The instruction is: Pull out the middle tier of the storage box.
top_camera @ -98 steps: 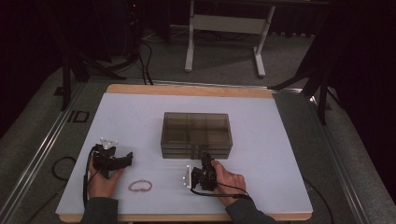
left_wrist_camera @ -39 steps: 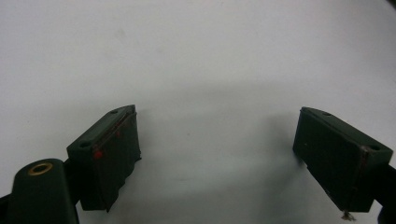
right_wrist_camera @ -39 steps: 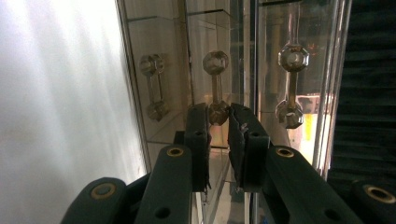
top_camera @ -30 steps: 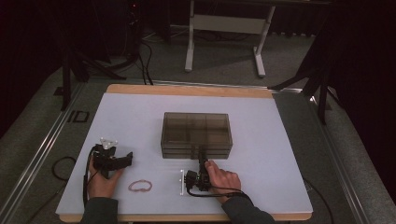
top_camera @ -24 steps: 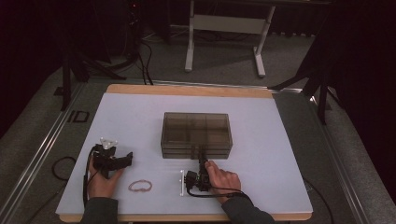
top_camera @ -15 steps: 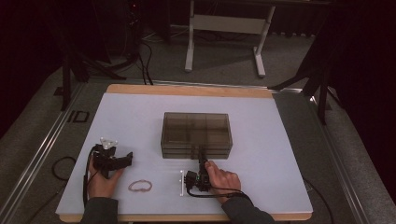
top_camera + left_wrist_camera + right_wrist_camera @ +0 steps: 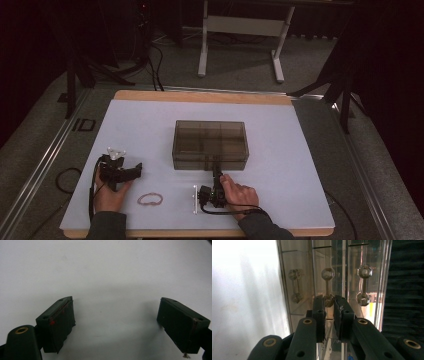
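Right hand-held gripper (image 7: 329,305) clamped on clear box's latch (image 7: 328,300), left hand-held gripper (image 7: 116,322) open, apart.

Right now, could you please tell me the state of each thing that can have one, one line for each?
Right gripper: shut on the latch at the front wall of the box.
Left gripper: open, nothing between its jaws, over the bare table.
Clear compartment box: lid closed, standing flat on the table.
Pink loop: lying loose on the table, touched by nothing.
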The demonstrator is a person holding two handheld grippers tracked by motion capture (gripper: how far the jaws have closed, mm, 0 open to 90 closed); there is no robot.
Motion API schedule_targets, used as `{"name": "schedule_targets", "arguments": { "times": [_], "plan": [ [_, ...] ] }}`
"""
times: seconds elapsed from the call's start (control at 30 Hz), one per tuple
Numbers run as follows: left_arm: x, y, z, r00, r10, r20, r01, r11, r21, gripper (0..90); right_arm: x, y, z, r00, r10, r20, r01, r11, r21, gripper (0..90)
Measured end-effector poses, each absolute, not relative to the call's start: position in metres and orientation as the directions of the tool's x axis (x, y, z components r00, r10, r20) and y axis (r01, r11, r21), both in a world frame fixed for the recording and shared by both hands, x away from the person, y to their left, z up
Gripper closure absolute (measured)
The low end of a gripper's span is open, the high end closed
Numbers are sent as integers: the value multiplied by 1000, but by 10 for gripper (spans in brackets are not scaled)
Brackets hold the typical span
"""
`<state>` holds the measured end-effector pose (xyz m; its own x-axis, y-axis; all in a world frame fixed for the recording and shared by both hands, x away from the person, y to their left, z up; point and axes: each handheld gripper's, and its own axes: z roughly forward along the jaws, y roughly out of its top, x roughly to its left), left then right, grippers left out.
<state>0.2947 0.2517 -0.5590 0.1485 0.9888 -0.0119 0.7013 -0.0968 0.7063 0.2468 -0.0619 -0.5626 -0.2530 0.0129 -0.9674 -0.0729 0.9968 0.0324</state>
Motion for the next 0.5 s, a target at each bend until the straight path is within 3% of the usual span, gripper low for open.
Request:
{"name": "schedule_targets", "arguments": {
  "times": [0.5],
  "plan": [
    [295,252,-559,148,989,-12,702,-97,706,147,239,-65,-562,-259,12,-966,-80,996,33,800]
  ]
}}
